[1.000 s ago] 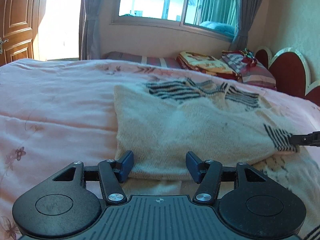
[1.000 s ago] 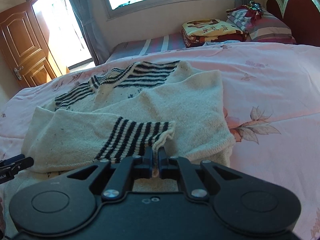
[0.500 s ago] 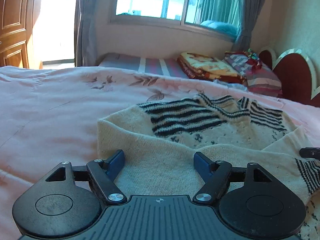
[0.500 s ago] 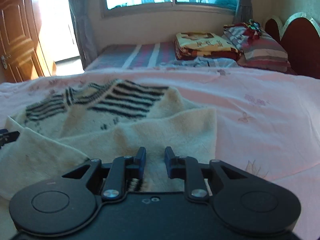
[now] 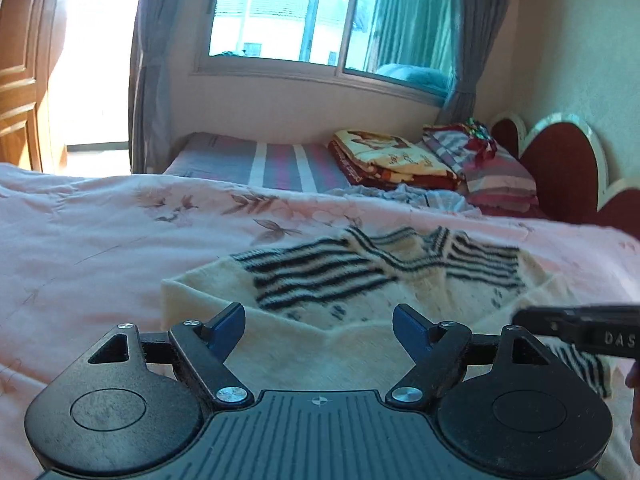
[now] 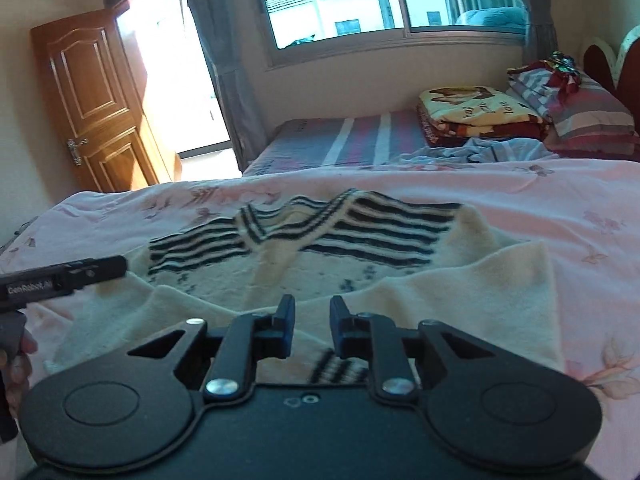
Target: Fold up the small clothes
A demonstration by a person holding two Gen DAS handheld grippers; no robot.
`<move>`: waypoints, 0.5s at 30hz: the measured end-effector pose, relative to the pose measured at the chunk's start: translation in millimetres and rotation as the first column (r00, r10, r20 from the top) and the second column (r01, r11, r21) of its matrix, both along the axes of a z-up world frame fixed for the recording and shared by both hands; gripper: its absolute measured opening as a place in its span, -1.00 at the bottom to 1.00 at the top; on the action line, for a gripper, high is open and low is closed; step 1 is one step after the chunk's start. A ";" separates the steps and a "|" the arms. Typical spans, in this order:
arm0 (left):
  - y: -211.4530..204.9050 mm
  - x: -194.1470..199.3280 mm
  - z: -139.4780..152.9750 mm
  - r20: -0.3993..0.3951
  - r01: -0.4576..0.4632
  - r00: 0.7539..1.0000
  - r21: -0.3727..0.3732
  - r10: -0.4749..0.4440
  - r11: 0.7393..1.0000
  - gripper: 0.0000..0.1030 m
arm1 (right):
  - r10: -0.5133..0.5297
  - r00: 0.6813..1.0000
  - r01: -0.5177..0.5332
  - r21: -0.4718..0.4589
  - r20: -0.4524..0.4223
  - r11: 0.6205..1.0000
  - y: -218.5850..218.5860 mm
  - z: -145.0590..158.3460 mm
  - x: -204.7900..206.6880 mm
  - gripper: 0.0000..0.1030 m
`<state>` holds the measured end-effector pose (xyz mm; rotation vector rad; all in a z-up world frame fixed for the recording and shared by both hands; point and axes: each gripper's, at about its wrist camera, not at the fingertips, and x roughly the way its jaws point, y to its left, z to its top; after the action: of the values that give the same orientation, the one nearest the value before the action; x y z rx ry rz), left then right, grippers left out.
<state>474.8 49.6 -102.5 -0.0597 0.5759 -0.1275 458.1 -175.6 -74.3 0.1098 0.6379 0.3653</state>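
A cream knit sweater (image 5: 320, 276) with black stripes at the chest lies flat on the pink quilt (image 5: 100, 240), collar toward the far side. Both sleeves are folded in across its lower body. My left gripper (image 5: 319, 320) hovers wide open over the sweater's near left part, with nothing between its blue pads. My right gripper (image 6: 312, 312) stands narrowly open above the sweater (image 6: 320, 264), and only fabric lying on the bed shows through the gap. The striped cuff (image 6: 340, 368) lies loose just under the right gripper. Each gripper shows at the edge of the other's view, the right gripper (image 5: 580, 328) and the left gripper (image 6: 64, 276).
Folded blankets (image 5: 392, 160) and a striped pillow (image 5: 500, 176) sit at the far side by the red headboard (image 5: 568, 168). A wooden door (image 6: 96, 108) stands open at far left. The quilt (image 6: 580, 208) stretches bare to the right of the sweater.
My right jaws have parted and let go of the striped cuff, which now lies on the sweater. My left jaws have widened. Both grippers have drawn back toward the near edge.
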 end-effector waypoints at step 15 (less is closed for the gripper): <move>30.1 35.1 -30.1 -0.085 -0.071 0.994 0.014 0.072 0.997 0.72 | 0.030 0.998 -0.035 -0.093 -0.052 0.995 19.6 -21.4 5.4 -0.62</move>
<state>509.9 79.7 -132.7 -0.0754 0.6587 -0.0524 463.4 -156.0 -95.7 0.0190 0.7069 0.3645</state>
